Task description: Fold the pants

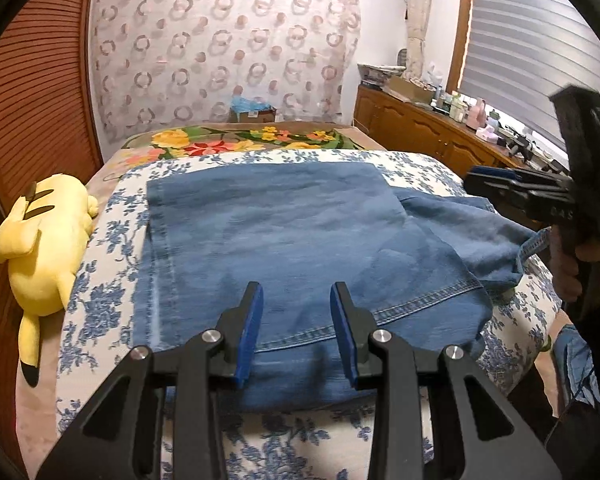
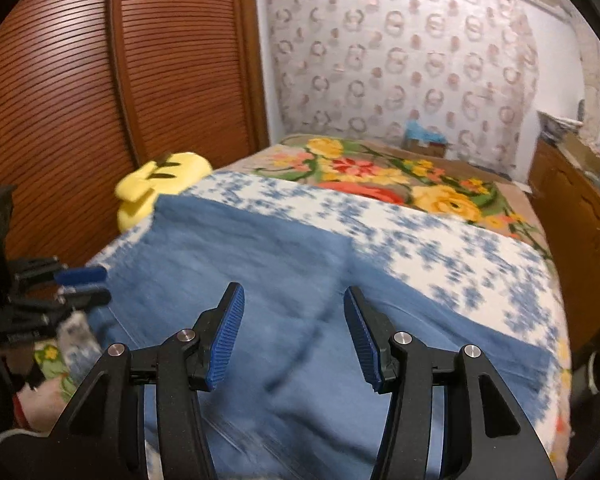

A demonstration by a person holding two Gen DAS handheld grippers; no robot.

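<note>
Pants partly folded on the bed, more folding left.
The denim pants [image 1: 284, 232] lie doubled on the bed [image 1: 100, 312], one bunched end untidy; left tongs [image 1: 296, 332] and right tongs [image 2: 294, 340] stand apart, empty.

A yellow plush [image 1: 40, 240] lies on its side at the bed's left edge, against a slatted wooden wardrobe [image 1: 32, 92]. A blue-flowered white cover [image 1: 100, 300] spreads over the bed, a bright floral blanket [image 1: 236, 140] beyond it. A ring-patterned curtain [image 1: 220, 40] hangs behind; a cluttered wooden dresser [image 1: 428, 128] stands right, under blinds [image 1: 532, 48]
</note>
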